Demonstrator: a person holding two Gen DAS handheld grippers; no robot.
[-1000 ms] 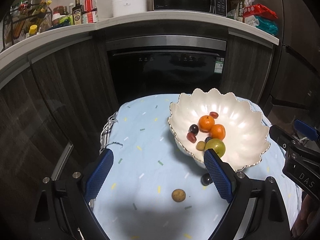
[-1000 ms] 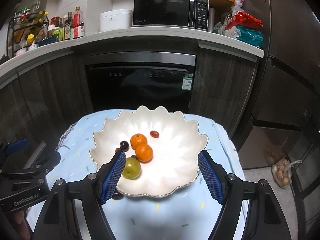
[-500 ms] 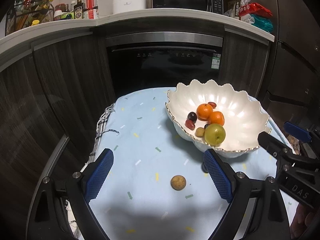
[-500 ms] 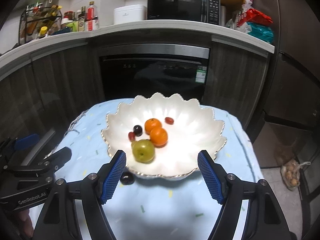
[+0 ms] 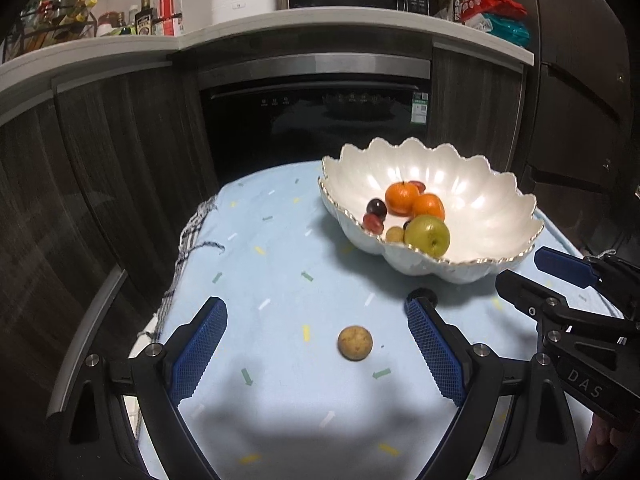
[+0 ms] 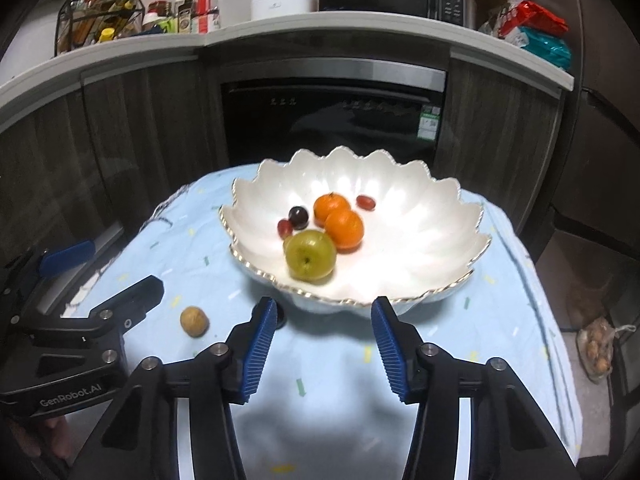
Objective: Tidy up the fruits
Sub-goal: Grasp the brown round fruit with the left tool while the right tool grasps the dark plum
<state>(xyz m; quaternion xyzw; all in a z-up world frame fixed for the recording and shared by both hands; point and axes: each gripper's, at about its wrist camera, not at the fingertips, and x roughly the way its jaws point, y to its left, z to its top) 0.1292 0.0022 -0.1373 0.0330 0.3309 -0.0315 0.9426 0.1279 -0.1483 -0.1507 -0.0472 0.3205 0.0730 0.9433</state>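
A white scalloped bowl (image 5: 496,216) (image 6: 420,240) stands on the light blue cloth and holds a green apple (image 5: 427,235) (image 6: 310,255), two oranges (image 5: 402,199) (image 6: 343,229) and small dark and red fruits. A small brown round fruit (image 5: 355,343) (image 6: 194,321) lies on the cloth between the fingers of my left gripper (image 5: 316,344), which is open and low above it. A dark fruit (image 6: 281,317) lies by the bowl's base, partly hidden behind a finger. My right gripper (image 6: 324,342) hovers before the bowl, jaws closing with nothing between them.
The small table (image 5: 260,264) stands in front of a black oven (image 5: 316,120) and dark cabinets. On the counter above are bottles (image 6: 192,8), a white pot and a microwave. A bag of nuts (image 6: 598,350) lies on the floor at the right.
Both grippers have come down toward the table, so the bowl and the loose fruit look nearer. The right gripper's fingers now stand closer together.
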